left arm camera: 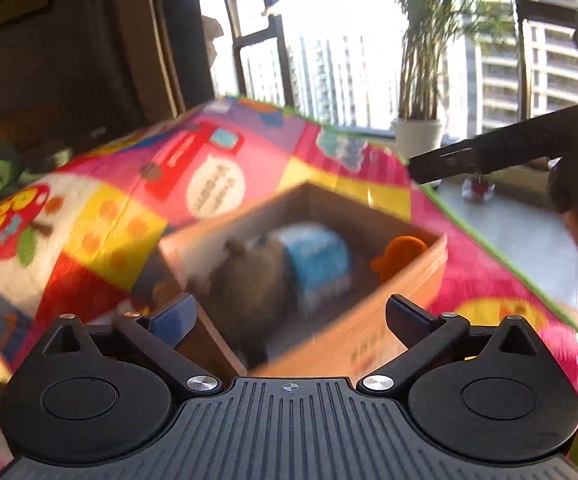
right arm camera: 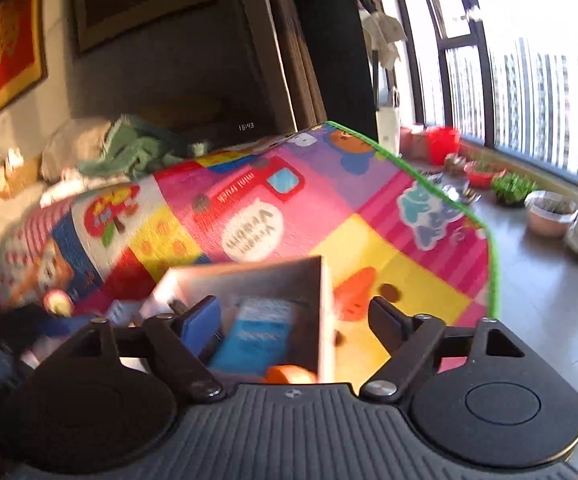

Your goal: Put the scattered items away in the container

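Observation:
An open cardboard box [left arm camera: 421,276] stands on a colourful play mat [left arm camera: 101,220]. Inside it lie a brown soft item [left arm camera: 249,284], a blue and white pack [left arm camera: 317,264] and an orange toy [left arm camera: 403,252]. My left gripper [left arm camera: 289,312] hovers open just before the box's near corner, nothing between its fingers. In the right wrist view the box [right arm camera: 325,312] sits close below my right gripper [right arm camera: 293,316], which is open and empty. The blue pack [right arm camera: 253,336] and orange toy [right arm camera: 289,374] show inside. A small pink and yellow item [right arm camera: 59,302] lies on the mat left of the box.
The mat's green edge [right arm camera: 493,264] borders a grey floor [right arm camera: 549,320] with plant pots [right arm camera: 549,216] and a red bucket [right arm camera: 443,144] along the windows. A green cloth [right arm camera: 137,152] and pillows lie beyond the mat. A dark tool bar [left arm camera: 489,156] reaches in from the right.

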